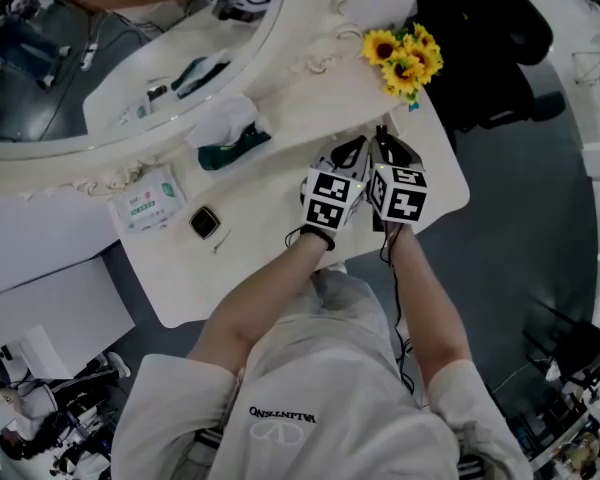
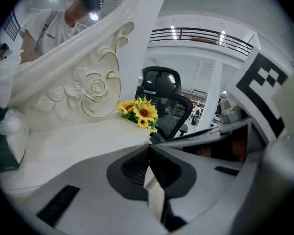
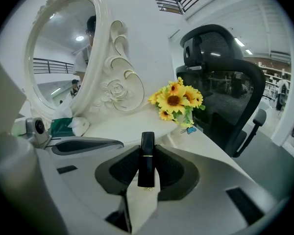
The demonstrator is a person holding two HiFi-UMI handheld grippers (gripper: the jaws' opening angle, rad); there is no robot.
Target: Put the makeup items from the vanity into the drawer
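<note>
**A:** What has the right gripper (image 3: 147,150) got?

**B:** A slim black lipstick (image 3: 147,163), glossy and square-edged, with a thin gold band round it. It stands upright, pinched between the ribbed black pads (image 3: 120,168), and its top pokes past the tips.

**A:** And the left gripper (image 2: 149,150)?

**B:** It is closed on nothing, with its pads meeting at the tips. The two grippers hang side by side, almost touching, above the right end of the table (image 1: 270,218).

**A:** What's the table like?

**B:** Smooth and white, with rounded corners. A big oval mirror (image 1: 130,58) stands along its far side, in a cream frame carved with scrolls and a rose.

**A:** Is anything close to the grippers?

**B:** A bunch of yellow sunflowers (image 1: 405,58) stands just ahead of them at the far right corner. Past it is a black mesh chair (image 3: 225,92).

**A:** And further left?

**B:** A teal tissue box (image 1: 230,150) with a crumpled white tissue rising out of it sits by the mirror's foot. Nearer the front edge lies a soft white pack of wipes (image 1: 150,203) with green print. Just beside that a small square black case (image 1: 204,222) lies flat. All three are well apart from the grippers.
</note>
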